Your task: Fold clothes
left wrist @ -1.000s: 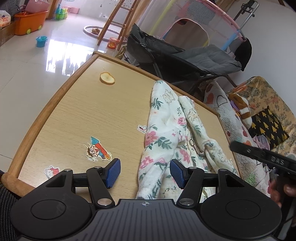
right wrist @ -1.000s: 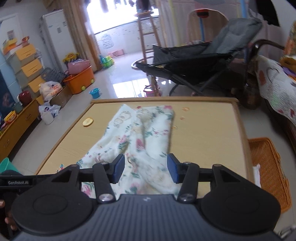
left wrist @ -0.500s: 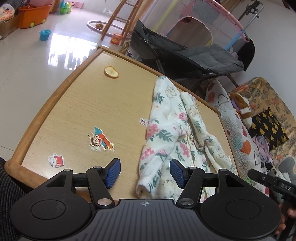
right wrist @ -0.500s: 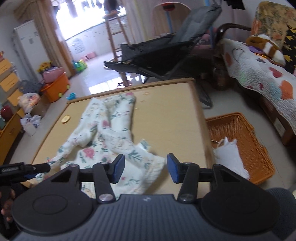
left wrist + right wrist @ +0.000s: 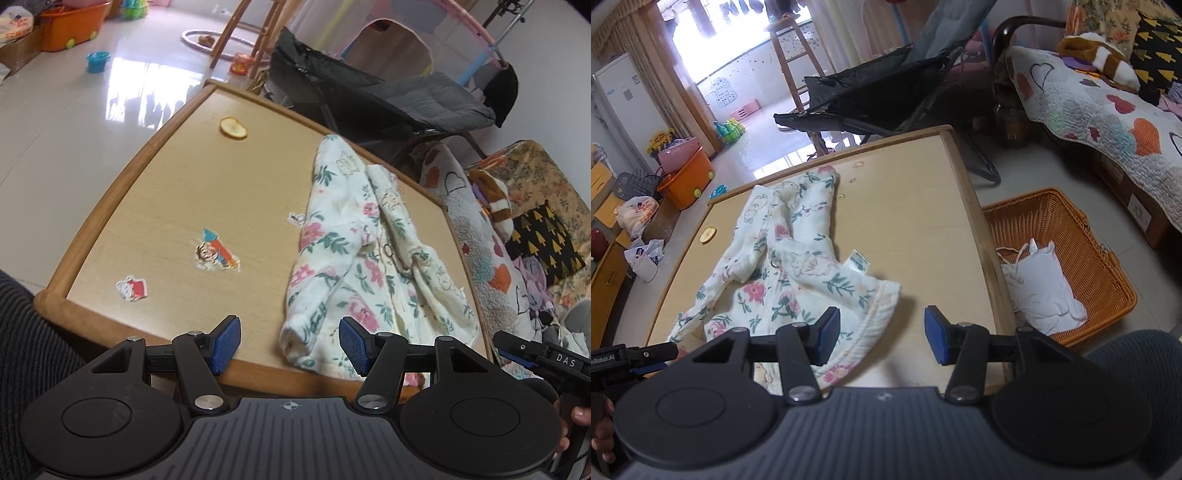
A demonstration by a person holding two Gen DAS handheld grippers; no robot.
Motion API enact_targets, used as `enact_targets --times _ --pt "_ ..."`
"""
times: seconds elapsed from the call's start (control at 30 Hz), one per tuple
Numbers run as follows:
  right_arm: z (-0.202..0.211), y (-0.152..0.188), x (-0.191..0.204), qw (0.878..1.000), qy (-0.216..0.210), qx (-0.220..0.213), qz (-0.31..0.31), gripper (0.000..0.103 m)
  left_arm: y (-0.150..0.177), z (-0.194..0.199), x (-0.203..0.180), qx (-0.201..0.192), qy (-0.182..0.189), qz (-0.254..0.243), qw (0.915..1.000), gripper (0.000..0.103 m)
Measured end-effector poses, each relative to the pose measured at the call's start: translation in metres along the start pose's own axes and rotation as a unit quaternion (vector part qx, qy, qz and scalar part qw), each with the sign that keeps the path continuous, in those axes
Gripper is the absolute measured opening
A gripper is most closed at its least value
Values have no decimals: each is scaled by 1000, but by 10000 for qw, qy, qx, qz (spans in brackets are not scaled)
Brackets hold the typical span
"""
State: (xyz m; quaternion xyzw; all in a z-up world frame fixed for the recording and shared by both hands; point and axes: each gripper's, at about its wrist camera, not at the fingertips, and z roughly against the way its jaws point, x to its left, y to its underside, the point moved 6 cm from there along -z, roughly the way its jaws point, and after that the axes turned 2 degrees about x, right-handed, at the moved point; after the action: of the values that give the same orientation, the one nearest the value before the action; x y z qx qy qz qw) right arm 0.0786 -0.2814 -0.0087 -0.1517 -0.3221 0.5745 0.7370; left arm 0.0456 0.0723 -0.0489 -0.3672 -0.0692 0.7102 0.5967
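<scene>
Floral cotton baby garment (image 5: 783,258) lies crumpled along the tabletop's (image 5: 166,206) near-right edge, while the left hand-held gripper (image 5: 290,345) and right hand-held gripper (image 5: 881,339) hover half-open, gripping nothing.

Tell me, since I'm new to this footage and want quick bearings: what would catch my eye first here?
The crumpled floral garment sprawls across the wooden table, its near edge reaching the table's front. Both the left gripper and the right gripper hover open over that near edge, gripping nothing. Beside the table, on the floor, an orange wicker basket holds a white cloth.
</scene>
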Motion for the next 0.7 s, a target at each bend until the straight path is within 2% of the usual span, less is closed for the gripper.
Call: enact_targets --times 0.3,0.47,0.6,0.63,0.7 --pt "2 1 -3 10000 0 16 -60 50 3 -5 -1 122 -80 -105 9998 61" --pt "-1 1 -3 9999 25 55 -87 50 -2 3 -6 -211 70 -223 9995 61" --pt "-3 3 -3 9999 49 92 -79 50 -3 8 -18 -396 230 -528 9976 56" --pt "-4 3 -3 9999 58 117 -75 50 -3 8 -22 -403 260 -626 9969 42" --pt "-6 4 -3 9998 83 164 -56 50 -1 5 -28 -314 248 -818 9958 26"
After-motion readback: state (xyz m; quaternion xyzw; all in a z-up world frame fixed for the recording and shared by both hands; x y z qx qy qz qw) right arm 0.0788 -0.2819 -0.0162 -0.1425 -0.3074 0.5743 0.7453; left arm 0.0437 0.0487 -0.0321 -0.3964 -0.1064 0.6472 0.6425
